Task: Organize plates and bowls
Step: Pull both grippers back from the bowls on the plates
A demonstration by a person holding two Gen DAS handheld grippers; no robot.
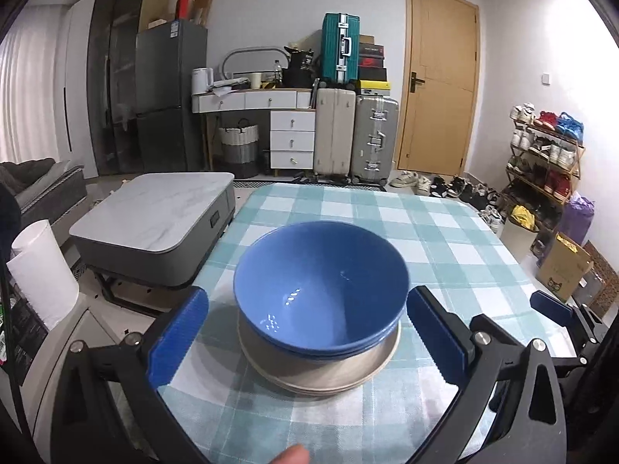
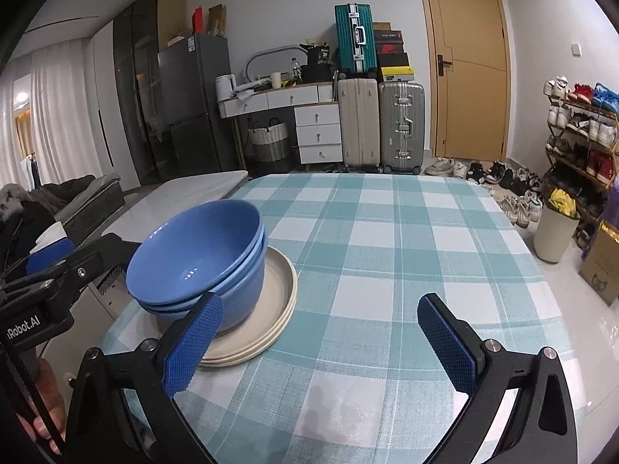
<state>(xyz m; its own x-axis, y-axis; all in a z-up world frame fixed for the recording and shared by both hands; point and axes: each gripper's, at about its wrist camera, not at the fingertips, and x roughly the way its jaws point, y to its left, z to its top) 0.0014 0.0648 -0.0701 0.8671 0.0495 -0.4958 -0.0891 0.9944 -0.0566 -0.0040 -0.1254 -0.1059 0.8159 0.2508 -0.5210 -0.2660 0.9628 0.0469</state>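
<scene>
Nested blue bowls [image 1: 321, 290] sit on stacked beige plates [image 1: 321, 371] at the near left corner of the desk [image 1: 445, 239], which wears a teal checked cloth, with suitcases [image 1: 356, 135], a wooden door [image 1: 441, 77] and a shoe rack [image 1: 545, 158] behind. The left gripper [image 1: 309, 342] stands with jaws wide on either side of the stack, not touching it. Only the right wrist view shows three bowls and the right gripper [image 2: 321, 342], jaws wide and empty, just right of the plates.

The bowls [image 1: 321, 290] hide most of the plates [image 1: 321, 371]; the table [image 2: 387, 255] runs off the bottom edge.
</scene>
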